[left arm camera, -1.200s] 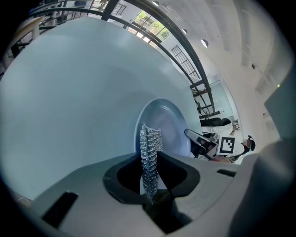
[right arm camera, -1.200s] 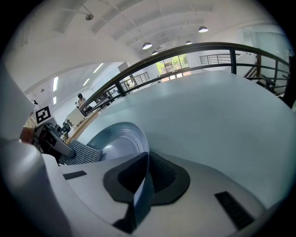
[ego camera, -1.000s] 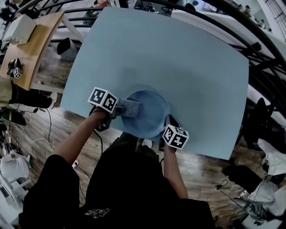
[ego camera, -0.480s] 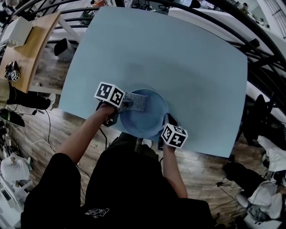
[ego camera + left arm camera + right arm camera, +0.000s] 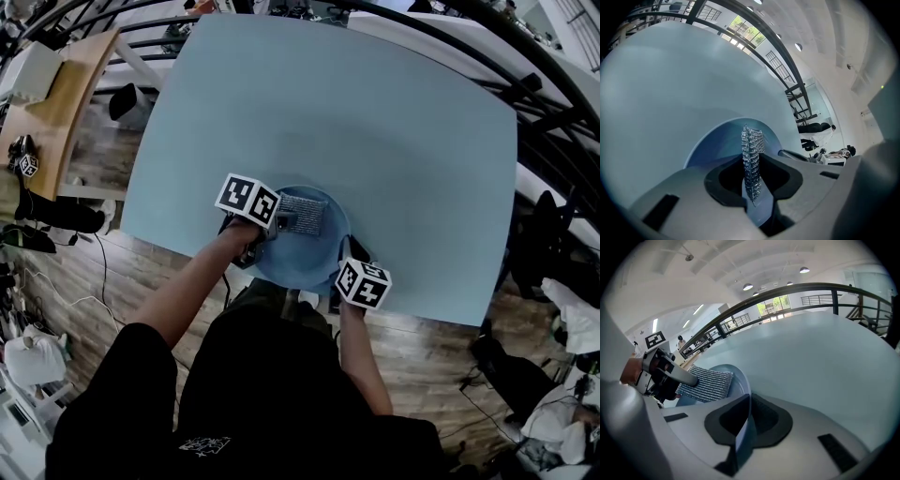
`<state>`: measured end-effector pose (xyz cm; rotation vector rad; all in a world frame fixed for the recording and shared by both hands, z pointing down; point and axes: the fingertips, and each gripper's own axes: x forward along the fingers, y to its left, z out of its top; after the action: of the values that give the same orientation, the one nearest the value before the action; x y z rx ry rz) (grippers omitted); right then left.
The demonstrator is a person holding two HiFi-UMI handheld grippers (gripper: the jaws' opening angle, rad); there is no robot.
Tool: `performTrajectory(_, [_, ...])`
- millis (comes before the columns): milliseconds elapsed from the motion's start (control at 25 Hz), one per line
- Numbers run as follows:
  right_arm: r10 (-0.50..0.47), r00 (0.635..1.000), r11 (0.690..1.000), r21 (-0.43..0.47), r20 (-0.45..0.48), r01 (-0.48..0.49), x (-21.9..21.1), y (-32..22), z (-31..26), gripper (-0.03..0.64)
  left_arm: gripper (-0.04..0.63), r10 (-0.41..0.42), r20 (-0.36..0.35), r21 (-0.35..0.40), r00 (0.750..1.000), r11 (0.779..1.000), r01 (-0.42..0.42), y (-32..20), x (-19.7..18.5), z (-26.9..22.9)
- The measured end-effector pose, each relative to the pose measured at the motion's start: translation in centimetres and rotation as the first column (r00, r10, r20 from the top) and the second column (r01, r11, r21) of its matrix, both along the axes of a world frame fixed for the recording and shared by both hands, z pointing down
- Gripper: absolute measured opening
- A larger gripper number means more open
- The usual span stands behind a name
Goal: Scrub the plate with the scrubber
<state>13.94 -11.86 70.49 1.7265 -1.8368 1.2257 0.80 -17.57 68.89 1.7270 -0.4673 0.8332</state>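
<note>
A blue plate [image 5: 314, 255] lies on the pale blue table [image 5: 375, 122] near its front edge. The silvery mesh scrubber [image 5: 302, 214] rests on the plate's far left part, with my left gripper [image 5: 278, 221] shut on its near edge. Edge-on in the left gripper view, the scrubber [image 5: 752, 161] stands between the jaws over the plate [image 5: 717, 145]. My right gripper [image 5: 352, 258] is shut on the plate's near right rim; the rim [image 5: 743, 418] runs between its jaws, with the scrubber [image 5: 707, 384] and the left gripper [image 5: 686, 379] beyond.
A wooden desk [image 5: 56, 94] stands left of the table, with a marker cube [image 5: 28, 166] on it. Dark railings [image 5: 553, 84] curve round the back and right. Bags and cables [image 5: 553, 412] lie on the wood floor.
My left gripper has carried the scrubber across the plate, away from me and to the right. The right gripper has kept its hold on the rim.
</note>
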Motion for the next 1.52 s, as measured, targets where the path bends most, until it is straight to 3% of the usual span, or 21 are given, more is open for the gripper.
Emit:
performTrajectory(840, [-0.029,1.0,1.0,0.002,0.0,0.029,0.2,-0.6,-0.1,0.015,0.095,0.03,-0.045,-0.066,0.999,0.997,-0.033,6.7,2.8,0.5])
performTrajectory(1520, [-0.063,0.998,0.998,0.0,-0.01,0.063,0.2,-0.7,-0.1,0.015,0.095,0.049,0.003,-0.082,0.999,0.995,-0.049,9.8,-2.0,0.2])
